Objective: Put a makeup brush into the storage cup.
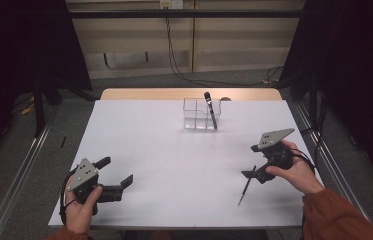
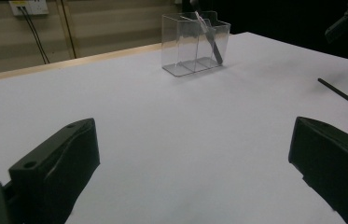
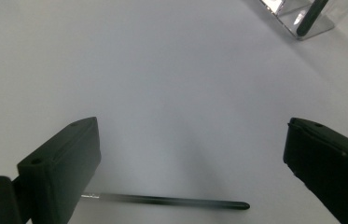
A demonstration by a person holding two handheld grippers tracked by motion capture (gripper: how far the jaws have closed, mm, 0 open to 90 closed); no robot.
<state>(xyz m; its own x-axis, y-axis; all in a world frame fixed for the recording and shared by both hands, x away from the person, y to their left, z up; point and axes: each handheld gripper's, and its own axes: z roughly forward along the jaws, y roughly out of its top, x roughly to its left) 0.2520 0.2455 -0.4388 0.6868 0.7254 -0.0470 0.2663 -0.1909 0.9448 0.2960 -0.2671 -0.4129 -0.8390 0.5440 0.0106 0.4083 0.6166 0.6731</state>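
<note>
Your left tool (image 1: 115, 173) hovers over bare surface (image 1: 174, 165), jaws apart and empty. Your right tool (image 3: 190, 163) also has its jaws apart, with a pen (image 3: 181, 201) lying loose just below them. Farther ahead, the holder (image 1: 202, 113) already has one pen (image 1: 210, 110) leaning inside. Judging by that, one pen is left to grasp.

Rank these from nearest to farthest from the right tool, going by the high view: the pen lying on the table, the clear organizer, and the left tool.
1. The loose pen, on the table just below the right tool.
2. The clear organizer, toward the table's far edge, holding another pen.
3. The left tool, across the table at the person's left.
</note>
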